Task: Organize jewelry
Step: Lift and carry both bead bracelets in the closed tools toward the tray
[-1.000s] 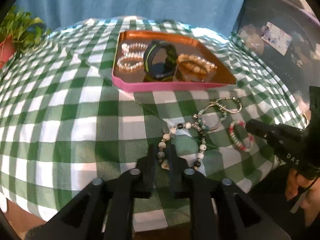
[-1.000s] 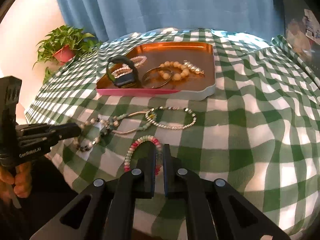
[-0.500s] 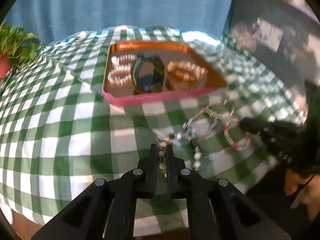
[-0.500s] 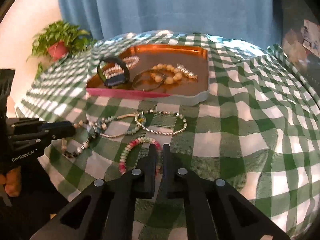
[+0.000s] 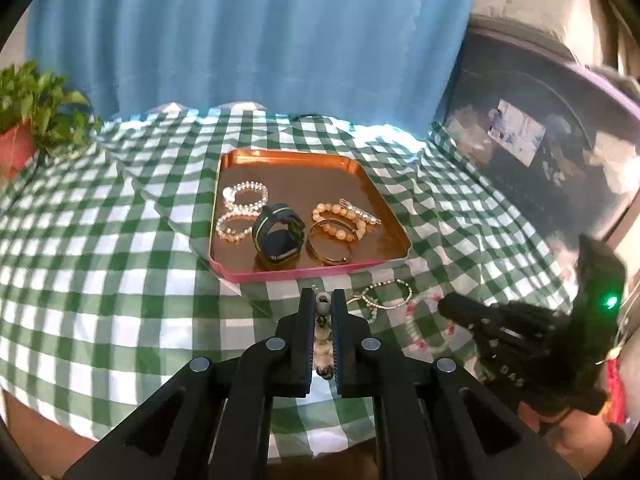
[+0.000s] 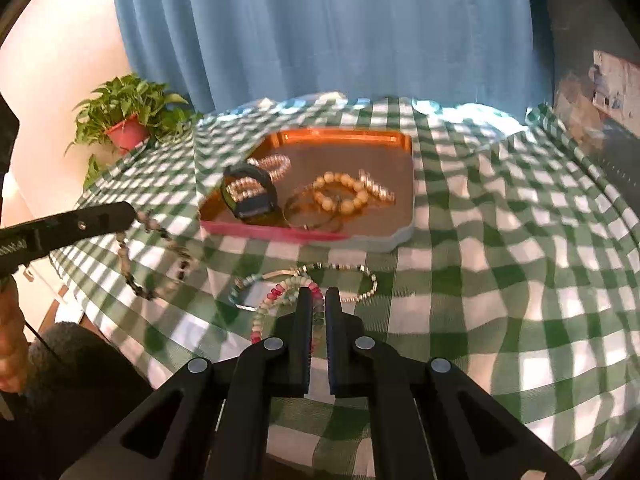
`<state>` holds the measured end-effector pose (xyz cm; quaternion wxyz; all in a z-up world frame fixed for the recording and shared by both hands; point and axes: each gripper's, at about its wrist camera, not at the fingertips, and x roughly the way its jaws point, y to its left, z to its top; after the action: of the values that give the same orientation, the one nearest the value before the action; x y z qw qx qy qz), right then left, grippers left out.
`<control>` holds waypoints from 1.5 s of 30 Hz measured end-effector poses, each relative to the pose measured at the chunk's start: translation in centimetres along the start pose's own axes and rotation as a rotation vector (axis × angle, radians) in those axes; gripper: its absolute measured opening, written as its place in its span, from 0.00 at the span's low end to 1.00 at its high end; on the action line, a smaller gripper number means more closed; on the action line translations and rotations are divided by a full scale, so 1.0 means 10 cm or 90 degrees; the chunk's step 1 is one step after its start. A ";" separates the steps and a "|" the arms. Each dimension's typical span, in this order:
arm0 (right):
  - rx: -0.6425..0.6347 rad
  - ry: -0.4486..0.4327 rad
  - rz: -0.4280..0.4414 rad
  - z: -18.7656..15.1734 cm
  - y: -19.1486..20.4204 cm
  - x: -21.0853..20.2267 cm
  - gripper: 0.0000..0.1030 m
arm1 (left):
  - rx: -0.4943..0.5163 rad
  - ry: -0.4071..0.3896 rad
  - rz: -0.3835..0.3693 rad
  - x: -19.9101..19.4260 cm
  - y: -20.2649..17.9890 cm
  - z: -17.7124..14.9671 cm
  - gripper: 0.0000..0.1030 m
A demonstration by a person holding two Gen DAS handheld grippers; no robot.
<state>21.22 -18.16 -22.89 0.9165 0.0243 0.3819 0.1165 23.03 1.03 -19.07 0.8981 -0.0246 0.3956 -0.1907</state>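
Left wrist: left tool (image 5: 323, 309) clamps necklace (image 5: 322, 307) (beaded).

**Two wrist cams, one table**

Both fisheyes sit right behind their own fingers, angled down across the checked tablecloth (image 5: 100, 280) toward the far blue curtain (image 6: 320, 40). The left view looks from the near left, the right from the near right. Both share the copper tray (image 5: 392, 216) and catch each other's gripper.

we read only pale letters, seemingly "das", on the right gripper (image 5: 460, 307) body; nothing else legible to us.
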 end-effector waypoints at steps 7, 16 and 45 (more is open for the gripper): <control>0.060 -0.015 0.021 0.08 0.04 -0.27 0.05 | 0.026 -0.011 0.020 -0.16 -0.25 0.02 0.08; 0.034 -0.047 0.031 0.26 0.26 -0.66 0.05 | 0.037 -0.054 0.006 -0.49 -0.46 0.17 0.08; -0.011 -0.137 0.022 1.36 0.07 -0.27 0.05 | 0.007 -0.173 -0.027 -0.15 0.19 1.33 0.08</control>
<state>28.81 -17.53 -11.29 0.9502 0.0354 0.2799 0.1326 32.34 1.95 -9.24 0.9392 -0.0533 0.2688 -0.2069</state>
